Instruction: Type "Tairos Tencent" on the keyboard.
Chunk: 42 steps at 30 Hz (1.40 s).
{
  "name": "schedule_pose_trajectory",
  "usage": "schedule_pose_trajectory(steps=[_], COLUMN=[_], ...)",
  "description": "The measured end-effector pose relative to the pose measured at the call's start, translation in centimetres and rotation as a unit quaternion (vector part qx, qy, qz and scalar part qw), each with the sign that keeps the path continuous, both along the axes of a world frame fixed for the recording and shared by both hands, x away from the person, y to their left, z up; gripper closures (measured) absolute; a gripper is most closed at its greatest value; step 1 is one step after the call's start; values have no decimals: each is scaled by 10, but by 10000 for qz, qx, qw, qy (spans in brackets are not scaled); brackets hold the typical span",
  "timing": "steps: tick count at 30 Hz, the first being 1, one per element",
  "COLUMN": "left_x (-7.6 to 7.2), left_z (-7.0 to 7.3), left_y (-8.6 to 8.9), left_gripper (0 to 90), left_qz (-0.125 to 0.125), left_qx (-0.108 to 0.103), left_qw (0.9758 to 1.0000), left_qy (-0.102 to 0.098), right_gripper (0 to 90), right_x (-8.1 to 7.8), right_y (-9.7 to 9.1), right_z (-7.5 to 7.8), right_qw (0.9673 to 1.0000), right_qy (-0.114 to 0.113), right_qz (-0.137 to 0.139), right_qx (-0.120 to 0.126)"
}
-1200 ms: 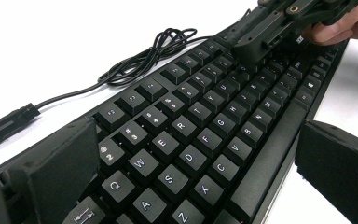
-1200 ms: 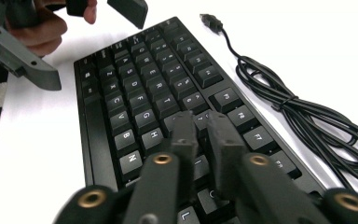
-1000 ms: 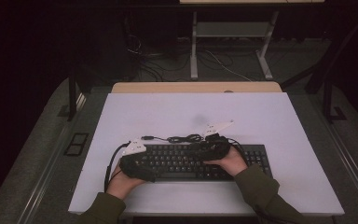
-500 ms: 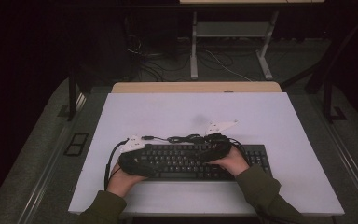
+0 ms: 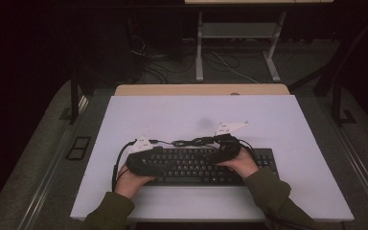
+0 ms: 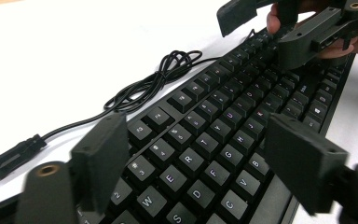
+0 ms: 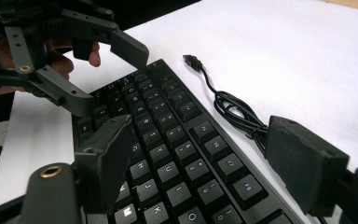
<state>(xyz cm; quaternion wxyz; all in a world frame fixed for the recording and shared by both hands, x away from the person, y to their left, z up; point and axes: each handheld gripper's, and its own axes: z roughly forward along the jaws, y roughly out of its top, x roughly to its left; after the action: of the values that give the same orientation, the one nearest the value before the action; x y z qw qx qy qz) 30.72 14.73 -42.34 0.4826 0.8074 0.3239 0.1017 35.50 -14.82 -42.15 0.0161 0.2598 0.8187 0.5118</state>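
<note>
**Both grippers spread over keyboard**

Keyboard [image 5: 196,165] lay flat on the worktop [image 5: 172,120], near edge, cable [image 5: 191,142] bundled just beyond it. Left gripper [image 6: 200,154] hung over the left keys, fingers released but just narrowing, nothing btwn them. Right gripper [image 7: 200,158] over the right keys, fingers released, just widening, empty. Prob. step: lining up a two-ended grasp. Next move needs both lowered onto the keyboard's ends.
</note>
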Motion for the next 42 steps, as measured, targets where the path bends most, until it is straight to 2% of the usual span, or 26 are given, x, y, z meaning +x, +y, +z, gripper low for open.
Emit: schedule_pose_trajectory(steps=[4,11,17,21,36,42], left_x=[0,3,7,9,13,13], left_z=[-1,-4,-6,-8,-13,-13], left_y=[-1,-4,-7,-9,-16,-18], left_gripper=[338,573,786,873,889,889], left_qz=[-42,-126,-177,-138,-146,-138], left_qx=[13,18,91,190,532,536], left_qw=[10000,9999,9995,9991,9975,9974], left_qy=[-14,76,249,349,442,458], right_gripper=[227,227,227,227,227,227], right_x=[1,0,0,1,0,-1], right_y=[0,2,1,0,1,1], right_z=[0,-1,-1,-1,-1,-1], right_qw=[10000,10000,10000,10000,10000,10000], right_qy=[10,33,38,30,25,31], right_qz=[9,24,24,14,4,-9], right_qx=[9,32,47,48,15,8])
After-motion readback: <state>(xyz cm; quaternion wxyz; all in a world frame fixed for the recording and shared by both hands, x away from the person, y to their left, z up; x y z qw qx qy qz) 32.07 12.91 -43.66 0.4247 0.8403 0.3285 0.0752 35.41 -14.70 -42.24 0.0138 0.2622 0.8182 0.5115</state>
